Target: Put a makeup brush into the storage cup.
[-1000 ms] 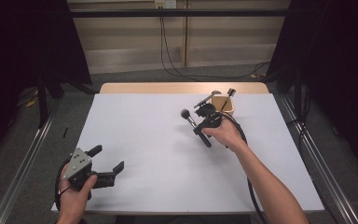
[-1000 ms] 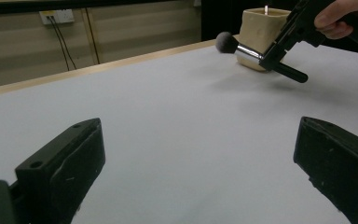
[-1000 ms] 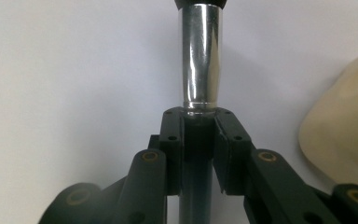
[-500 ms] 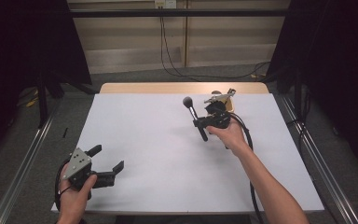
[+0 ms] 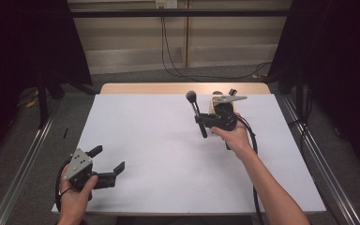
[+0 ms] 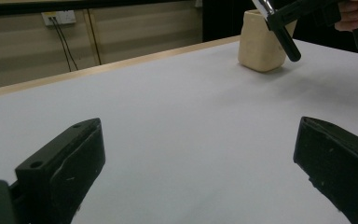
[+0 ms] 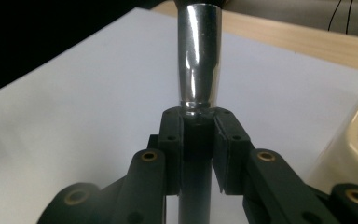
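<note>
The left gripper rests low over the white desk, fingers spread and empty. The right gripper clamps a black-and-chrome makeup brush, lifted beside the cream ceramic cup. Keep the squeeze firm and the brush upright, clear of the rim.

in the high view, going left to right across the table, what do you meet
left tongs, open, at the near left → black brush with a round head and metal ferrule, held upright → right tongs shut on its handle → cream holder by the far edge
</note>
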Tool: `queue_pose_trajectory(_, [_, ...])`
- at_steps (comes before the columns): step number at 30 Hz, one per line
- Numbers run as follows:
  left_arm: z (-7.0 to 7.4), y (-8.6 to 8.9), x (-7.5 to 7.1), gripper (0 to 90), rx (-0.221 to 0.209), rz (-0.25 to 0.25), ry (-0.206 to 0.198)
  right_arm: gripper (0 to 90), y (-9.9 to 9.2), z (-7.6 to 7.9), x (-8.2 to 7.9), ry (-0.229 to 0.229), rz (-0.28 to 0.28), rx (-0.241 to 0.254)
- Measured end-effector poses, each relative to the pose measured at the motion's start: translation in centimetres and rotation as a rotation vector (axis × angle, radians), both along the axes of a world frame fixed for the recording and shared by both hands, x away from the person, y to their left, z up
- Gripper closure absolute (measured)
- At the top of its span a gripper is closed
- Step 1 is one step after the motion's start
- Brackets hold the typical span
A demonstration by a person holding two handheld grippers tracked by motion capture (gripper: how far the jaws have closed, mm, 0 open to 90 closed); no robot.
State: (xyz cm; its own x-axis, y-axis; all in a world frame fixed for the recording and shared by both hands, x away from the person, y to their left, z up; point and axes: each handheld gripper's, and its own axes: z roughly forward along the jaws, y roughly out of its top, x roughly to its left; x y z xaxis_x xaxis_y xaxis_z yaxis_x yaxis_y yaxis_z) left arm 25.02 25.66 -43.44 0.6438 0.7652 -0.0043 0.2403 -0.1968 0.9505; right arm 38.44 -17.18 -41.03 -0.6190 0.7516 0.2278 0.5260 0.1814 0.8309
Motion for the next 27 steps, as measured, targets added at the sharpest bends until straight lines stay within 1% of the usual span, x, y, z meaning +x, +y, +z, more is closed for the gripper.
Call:
queue_pose_trajectory(2, [0.0, 0.0, 0.0, 2.1, 0.000, 0.001, -0.001, 75.4, -0.1, 0.2, -0.2, -0.035, -0.005, 0.024])
queue_pose_trajectory(4, [0.0, 0.0, 0.0, 2.1, -0.001, 0.001, -0.002, 75.4, -0.3, 0.4, -0.4, -0.049, -0.015, 0.039])
queue_pose_trajectory(6, [0.0, 0.1, 0.0, 2.1, -0.008, 0.003, 0.000, 75.4, -0.4, 0.6, -0.5, -0.073, -0.010, 0.050])
queue_pose_trajectory(8, [0.0, 0.1, 0.0, 2.1, -0.007, 0.003, 0.000, 75.4, -0.6, 0.8, -0.8, -0.105, -0.014, 0.078])
queue_pose_trajectory(12, [0.0, 0.2, 0.0, 2.1, -0.005, 0.008, -0.003, 75.4, -0.7, 0.9, -1.0, -0.156, -0.003, 0.102])
queue_pose_trajectory(14, [0.1, 0.3, 0.1, 2.1, -0.013, 0.016, -0.003, 75.4, -0.7, 0.9, -1.2, -0.163, -0.004, 0.110])
queue_pose_trajectory(18, [0.0, 0.5, 0.1, 2.1, -0.020, 0.030, -0.001, 75.4, -0.8, 0.9, -1.4, -0.193, -0.005, 0.131])
queue_pose_trajectory(21, [0.0, 0.6, 0.1, 2.1, -0.021, 0.030, 0.000, 75.4, -0.9, 1.0, -1.5, -0.208, -0.013, 0.143])
queue_pose_trajectory(27, [0.0, 0.5, 0.1, 2.1, -0.025, 0.030, 0.000, 75.4, -1.5, 1.9, -1.5, -0.236, -0.034, 0.172])
